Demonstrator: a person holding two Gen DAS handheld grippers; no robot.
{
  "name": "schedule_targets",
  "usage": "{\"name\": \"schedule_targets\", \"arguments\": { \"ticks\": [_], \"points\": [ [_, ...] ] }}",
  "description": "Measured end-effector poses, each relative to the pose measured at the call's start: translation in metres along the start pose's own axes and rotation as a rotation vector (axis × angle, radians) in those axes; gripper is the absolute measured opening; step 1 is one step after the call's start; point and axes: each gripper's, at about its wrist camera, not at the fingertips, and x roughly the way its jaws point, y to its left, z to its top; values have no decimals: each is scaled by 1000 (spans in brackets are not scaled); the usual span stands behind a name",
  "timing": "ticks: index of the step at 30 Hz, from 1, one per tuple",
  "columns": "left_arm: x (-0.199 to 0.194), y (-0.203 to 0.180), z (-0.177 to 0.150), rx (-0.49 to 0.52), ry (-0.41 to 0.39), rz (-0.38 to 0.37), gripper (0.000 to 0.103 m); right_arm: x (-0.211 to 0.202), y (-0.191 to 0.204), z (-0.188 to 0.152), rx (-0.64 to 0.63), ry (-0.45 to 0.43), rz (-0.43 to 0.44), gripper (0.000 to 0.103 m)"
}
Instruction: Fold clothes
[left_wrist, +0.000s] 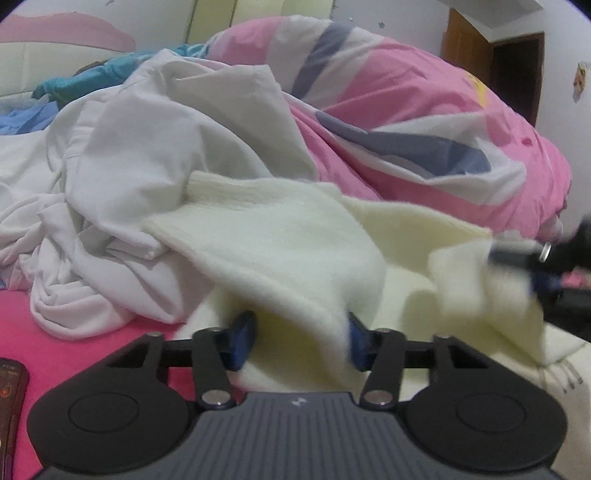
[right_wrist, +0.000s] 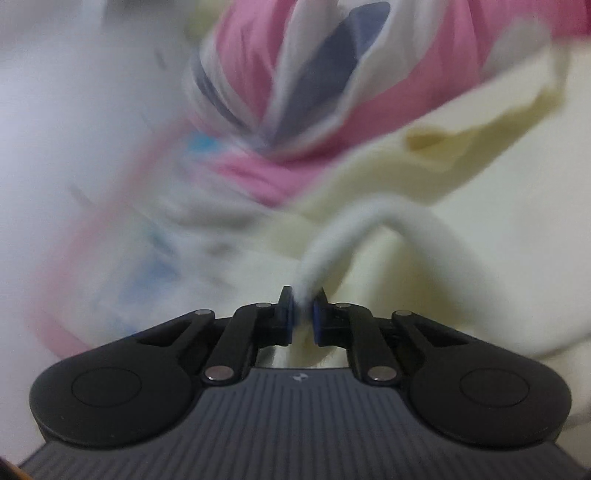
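A cream knit garment (left_wrist: 280, 236) lies on the bed in the left wrist view, partly draped over my left gripper (left_wrist: 301, 341). The left jaws stand wide apart with cream fabric lying between them, not pinched. My right gripper (right_wrist: 303, 314) is shut on a thick edge of the cream garment (right_wrist: 461, 229) and holds it lifted; the right wrist view is blurred by motion. The right gripper also shows at the right of the left wrist view (left_wrist: 532, 258), holding a cream corner.
A crumpled white garment (left_wrist: 122, 177) lies left of the cream one. A pink, white and blue duvet (left_wrist: 406, 110) is heaped behind. Teal and blue clothes (left_wrist: 92, 77) lie at the far left. The pink sheet (left_wrist: 74, 347) and a dark device (left_wrist: 9, 391) are at lower left.
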Motion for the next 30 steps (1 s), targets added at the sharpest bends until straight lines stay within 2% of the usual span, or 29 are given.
{"name": "schedule_targets", "arguments": {
  "ticks": [2, 5, 10, 12, 14, 15, 17, 19, 20, 21, 23, 25, 30],
  "points": [
    [-3, 7, 2, -27, -18, -7, 17, 3, 3, 2, 40, -25, 58, 8],
    [-10, 19, 4, -82, -58, -10, 12, 12, 3, 2, 97, -33, 91, 8],
    [-32, 47, 11, -203, -187, 36, 12, 28, -12, -13, 236, -12, 112, 8],
    [-37, 58, 16, -252, -230, 53, 12, 41, -16, -28, 266, 36, 86, 12],
    [-38, 65, 19, -284, -242, 58, 12, 56, -16, -45, 260, 144, -9, 13],
    [-38, 68, 19, -297, -243, 59, 12, 61, -15, -53, 234, 198, -58, 14],
    [-38, 72, 19, -315, -244, 57, 12, 61, -3, -63, 141, 267, -79, 16],
    [-39, 70, 20, -311, -243, 55, 12, 57, 14, -66, 55, 340, -81, 28],
    [-38, 69, 20, -309, -236, 53, 14, 52, 26, -67, -9, 384, -78, 40],
    [-37, 68, 21, -306, -228, 51, 16, 48, 36, -69, -65, 424, -73, 48],
    [-37, 68, 20, -310, -211, 52, 28, 40, 62, -68, -208, 497, -45, 49],
    [-38, 67, 18, -313, -204, 54, 32, 32, 83, -58, -350, 490, -29, 49],
    [-40, 65, 17, -303, -208, 60, 38, 54, 108, 4, -646, 335, -127, 49]
  ]
}}
